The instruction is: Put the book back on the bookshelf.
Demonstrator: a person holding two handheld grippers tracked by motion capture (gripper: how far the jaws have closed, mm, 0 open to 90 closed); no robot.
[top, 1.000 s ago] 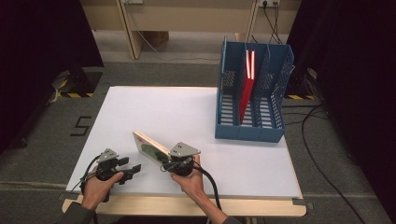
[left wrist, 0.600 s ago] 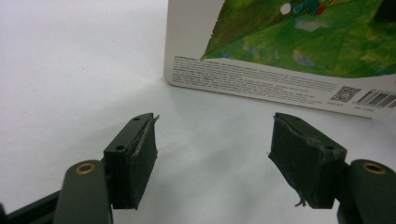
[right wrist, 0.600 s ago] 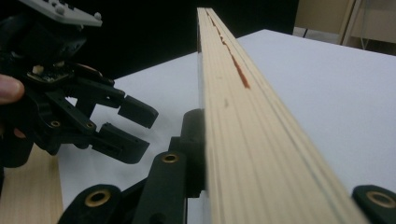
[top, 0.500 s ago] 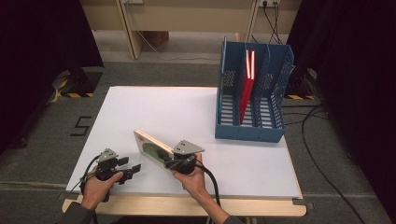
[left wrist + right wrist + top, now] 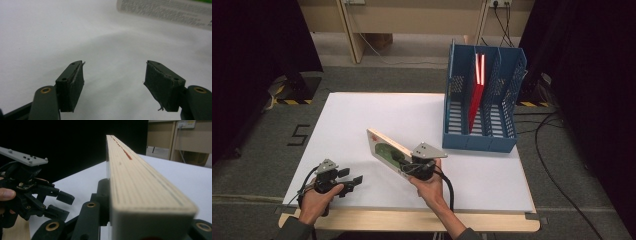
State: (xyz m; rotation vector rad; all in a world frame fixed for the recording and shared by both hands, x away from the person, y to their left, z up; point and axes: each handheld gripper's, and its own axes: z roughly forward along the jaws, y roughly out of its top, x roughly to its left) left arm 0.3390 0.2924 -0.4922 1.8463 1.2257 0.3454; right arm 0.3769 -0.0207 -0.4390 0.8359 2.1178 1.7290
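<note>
A book (image 5: 384,146) with a white and green cover is held tilted above the white table (image 5: 362,115), its far end raised. My right gripper (image 5: 406,164) is shut on the book's near end. In the right gripper view the book's cream page edge (image 5: 140,182) runs away from the camera between the jaws. My left gripper (image 5: 353,180) rests low at the table's front left, open and with nothing in it (image 5: 113,85). A strip of the book's printed cover (image 5: 170,10) shows beyond it.
A blue file rack (image 5: 504,85) stands at the table's back right, with a red book (image 5: 474,95) upright in a middle slot. The other hand's gripper (image 5: 56,203) sits left of the held book. Desks and cables lie beyond the table.
My right gripper has moved a little to the right and up with the book, which now stands tilted more steeply. The left gripper has stayed where it was.
</note>
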